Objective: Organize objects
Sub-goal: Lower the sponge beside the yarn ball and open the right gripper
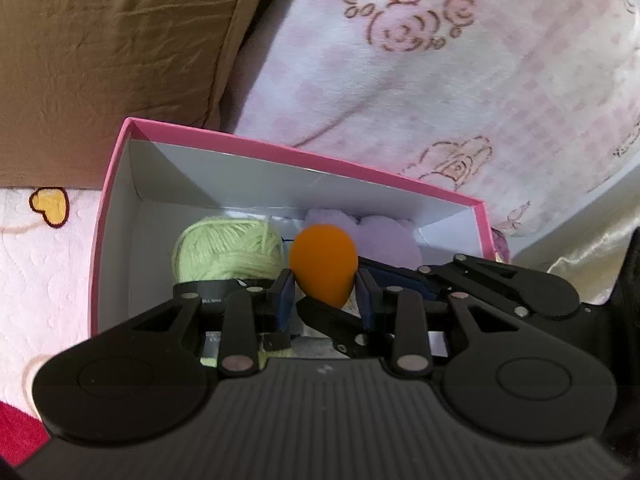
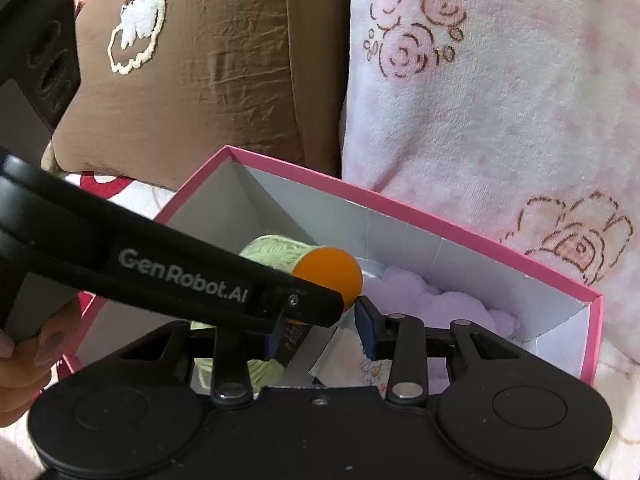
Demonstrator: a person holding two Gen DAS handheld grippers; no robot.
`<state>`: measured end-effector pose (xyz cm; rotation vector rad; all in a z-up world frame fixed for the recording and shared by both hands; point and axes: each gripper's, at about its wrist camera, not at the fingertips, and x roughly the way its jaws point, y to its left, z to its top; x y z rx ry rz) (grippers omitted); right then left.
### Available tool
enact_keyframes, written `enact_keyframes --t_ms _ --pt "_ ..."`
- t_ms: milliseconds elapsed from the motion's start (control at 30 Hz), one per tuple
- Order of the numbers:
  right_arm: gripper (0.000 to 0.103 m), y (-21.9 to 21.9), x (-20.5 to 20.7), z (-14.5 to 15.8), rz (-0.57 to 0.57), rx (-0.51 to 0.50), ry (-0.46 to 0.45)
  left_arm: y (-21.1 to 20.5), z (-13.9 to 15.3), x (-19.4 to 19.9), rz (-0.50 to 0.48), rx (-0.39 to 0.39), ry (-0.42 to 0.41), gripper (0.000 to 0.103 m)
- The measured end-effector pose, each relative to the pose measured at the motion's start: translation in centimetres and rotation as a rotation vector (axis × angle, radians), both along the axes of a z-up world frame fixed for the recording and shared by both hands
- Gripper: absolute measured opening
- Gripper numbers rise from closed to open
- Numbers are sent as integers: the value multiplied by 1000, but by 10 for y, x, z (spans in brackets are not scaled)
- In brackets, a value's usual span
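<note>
A pink box (image 1: 304, 156) with white inner walls lies on the bed; it also shows in the right wrist view (image 2: 400, 204). Inside are a green yarn ball (image 1: 226, 250), a lilac fluffy item (image 1: 380, 236) and some papers (image 2: 352, 356). My left gripper (image 1: 325, 298) is shut on an orange egg-shaped sponge (image 1: 323, 262) and holds it over the box. In the right wrist view the left gripper (image 2: 316, 304) crosses from the left with the sponge (image 2: 332, 272) at its tip. My right gripper (image 2: 320, 334) is open over the box, just below the sponge.
A brown pillow (image 2: 208, 60) and a pink rose-patterned blanket (image 2: 500, 92) lie behind the box. A white quilted bedspread (image 1: 36, 264) with a yellow heart lies to the left. The person's hand (image 2: 24, 364) shows at the left edge.
</note>
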<state>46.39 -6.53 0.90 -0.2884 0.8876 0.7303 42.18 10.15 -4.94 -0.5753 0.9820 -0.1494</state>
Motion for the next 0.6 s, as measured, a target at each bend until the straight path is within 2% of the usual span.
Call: enact_keyframes --t_ms 167,233,367,500,600 --pt "44 -3 -4 -1 2 -7 -19 0 -1 3 28 39 -23 30" --pt "40 -5 -6 -3 1 -10 -21 0 -1 3 39 54 -38 30" --pt "40 -13 -11 -2 -33 17 -27 -2 4 2 52 36 -55 30" --pt "40 -23 -19 0 -55 51 -40 -10 12 2 57 120 -45 30" --pt "40 -23 -27 1 -52 57 -63 -11 14 -6 57 149 -34 34"
